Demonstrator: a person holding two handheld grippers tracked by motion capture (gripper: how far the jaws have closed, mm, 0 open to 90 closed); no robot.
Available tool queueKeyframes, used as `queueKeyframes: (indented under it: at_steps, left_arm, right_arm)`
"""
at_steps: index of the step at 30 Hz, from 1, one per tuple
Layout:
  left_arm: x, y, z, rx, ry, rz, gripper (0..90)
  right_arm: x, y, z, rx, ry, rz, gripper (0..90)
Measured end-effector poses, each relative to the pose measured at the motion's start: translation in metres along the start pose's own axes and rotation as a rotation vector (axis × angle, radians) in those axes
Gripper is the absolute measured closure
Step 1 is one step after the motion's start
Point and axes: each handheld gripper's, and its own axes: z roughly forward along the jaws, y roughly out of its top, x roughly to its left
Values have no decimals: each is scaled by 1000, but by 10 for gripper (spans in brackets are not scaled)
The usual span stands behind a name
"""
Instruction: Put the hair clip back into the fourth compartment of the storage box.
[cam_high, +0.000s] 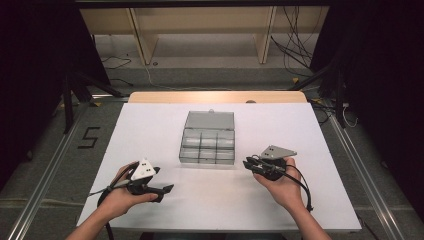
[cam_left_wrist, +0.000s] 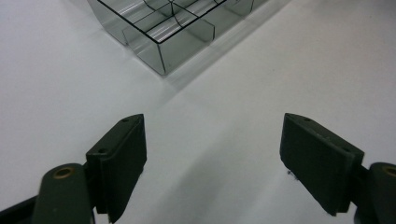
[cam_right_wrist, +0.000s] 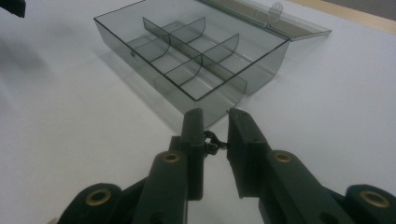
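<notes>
On the white table (cam_high: 150, 150), a clear grey compartment box (cam_high: 207, 145) sits at the middle with its lid (cam_high: 209, 120) folded flat behind it. Left of the box, the left gripper (cam_high: 167, 189) rests in a hand (cam_high: 120, 197) just above the surface, jaws spread wide with bare table between them. Right of the box, the right gripper (cam_high: 246, 163) points at it, jaws nearly together and pinching a small dark metal piece (cam_right_wrist: 212, 142).

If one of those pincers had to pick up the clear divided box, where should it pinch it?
Probably the near front wall of the organizer box, coming from the person's side and above. The lid lies open flat behind, so the thin upright wall is exposed; one jaw could slip into a compartment, the other outside. The left gripper already stands open.
</notes>
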Motion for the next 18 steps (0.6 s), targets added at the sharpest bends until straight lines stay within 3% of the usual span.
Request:
queueKeyframes:
  at_steps: [18]
  left_arm:
    - [0,0,0,-1,-1,2,226]
  right_arm:
    - [8,9,14,4,23,-12,775]
